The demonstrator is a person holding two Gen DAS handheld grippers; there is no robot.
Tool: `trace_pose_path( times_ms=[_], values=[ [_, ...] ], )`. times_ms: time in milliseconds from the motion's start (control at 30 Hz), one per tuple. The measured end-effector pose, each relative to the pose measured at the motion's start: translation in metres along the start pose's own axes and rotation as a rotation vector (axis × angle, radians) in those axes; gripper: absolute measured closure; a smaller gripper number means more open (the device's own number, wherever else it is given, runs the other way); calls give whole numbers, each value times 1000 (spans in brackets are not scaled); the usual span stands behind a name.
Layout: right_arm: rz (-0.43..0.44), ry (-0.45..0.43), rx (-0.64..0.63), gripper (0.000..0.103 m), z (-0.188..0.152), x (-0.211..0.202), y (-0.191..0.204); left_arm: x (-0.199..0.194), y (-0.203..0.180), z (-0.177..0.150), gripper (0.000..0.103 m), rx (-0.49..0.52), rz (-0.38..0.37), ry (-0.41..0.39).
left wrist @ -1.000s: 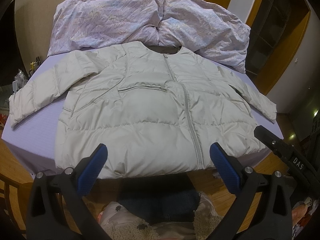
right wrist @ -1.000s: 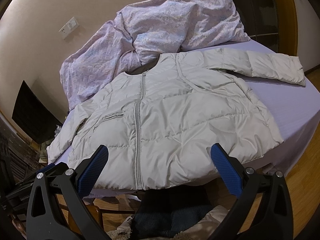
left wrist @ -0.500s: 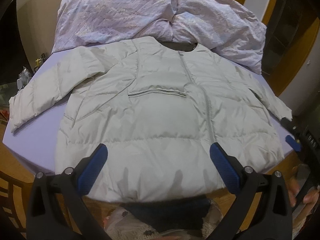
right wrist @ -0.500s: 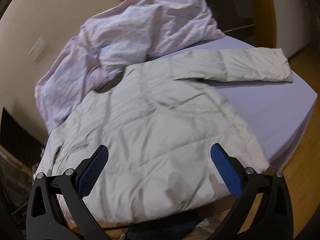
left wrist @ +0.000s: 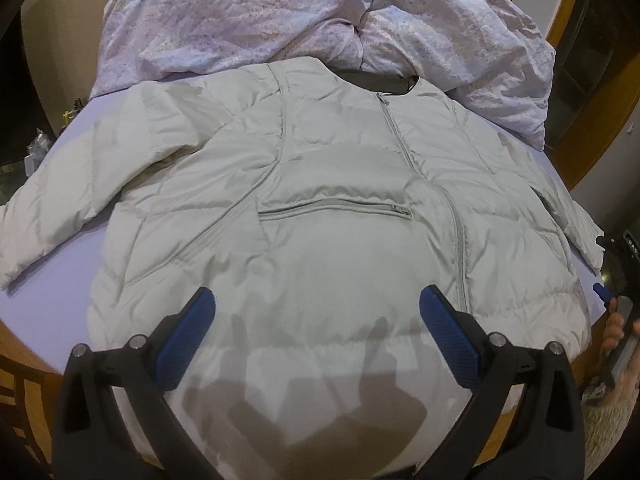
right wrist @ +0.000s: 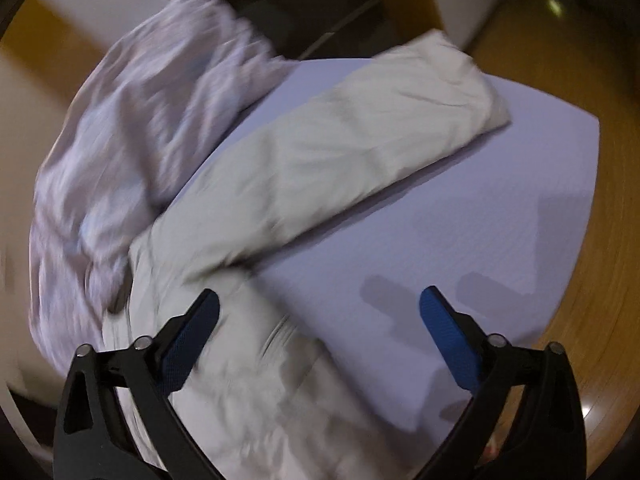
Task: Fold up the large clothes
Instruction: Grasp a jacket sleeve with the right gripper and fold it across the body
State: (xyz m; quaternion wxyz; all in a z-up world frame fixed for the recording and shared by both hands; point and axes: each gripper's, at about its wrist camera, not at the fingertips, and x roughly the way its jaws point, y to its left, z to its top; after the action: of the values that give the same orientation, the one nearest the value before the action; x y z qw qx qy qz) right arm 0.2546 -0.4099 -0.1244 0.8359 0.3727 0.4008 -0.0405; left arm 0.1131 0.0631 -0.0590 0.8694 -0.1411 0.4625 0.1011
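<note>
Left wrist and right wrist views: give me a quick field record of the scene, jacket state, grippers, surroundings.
garment: pale grey quilted puffer jacket, flat, front up, zipped, unfolded
sleeves: both spread outward; one sleeve lies on bare sheet
surface: lavender bed sheet
behind jacket: crumpled lilac patterned duvet
left gripper: open, above hem, nothing between pads
right gripper: wide, jaws closing slightly, nothing gripped; view blurred

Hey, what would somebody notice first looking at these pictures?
A pale puffer jacket spread flat, front up, across the lilac bed, sleeves out to both sides. Behind its collar lies a crumpled floral duvet. In the foreground, the left gripper hangs open over the hem.
</note>
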Motion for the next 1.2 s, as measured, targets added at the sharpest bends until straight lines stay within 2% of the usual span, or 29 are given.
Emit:
trace_pose_path(
  times_ms=[100, 267, 567, 667, 700, 733, 833, 1000, 1033, 1200],
  values=[
    [-9, -4, 118, 13, 24, 13, -30, 9, 0, 5, 2, 2, -7, 8],
    [-38, -47, 232, 23, 51, 24, -63, 24, 1, 12, 2, 0, -33, 33],
    [-16, -143, 319, 40, 82, 29, -87, 35, 4, 20, 2, -6, -29, 33],
    [-25, -169, 332, 50, 88, 31, -90, 36, 9, 22, 2, -18, -26, 25],
    [-34, -171, 329, 58, 89, 31, -90, 35, 11, 22, 2, -22, -26, 21],
    [-49, -172, 322, 68, 90, 31, -89, 35, 14, 23, 2, -28, -27, 17],
    [-67, -165, 296, 87, 93, 33, -88, 33, 22, 24, 2, -45, -29, 2],
    [-74, -237, 155, 94, 99, 13, -57, 27, 41, 26, 2, -82, -12, -35],
    [-89, -256, 114, 94, 101, 7, -44, 26, 45, 26, 2, -93, -4, -43],
    [-10, -298, -123, 95, 98, -13, 35, 20, 77, 28, 2, -187, 15, -72]
  ],
)
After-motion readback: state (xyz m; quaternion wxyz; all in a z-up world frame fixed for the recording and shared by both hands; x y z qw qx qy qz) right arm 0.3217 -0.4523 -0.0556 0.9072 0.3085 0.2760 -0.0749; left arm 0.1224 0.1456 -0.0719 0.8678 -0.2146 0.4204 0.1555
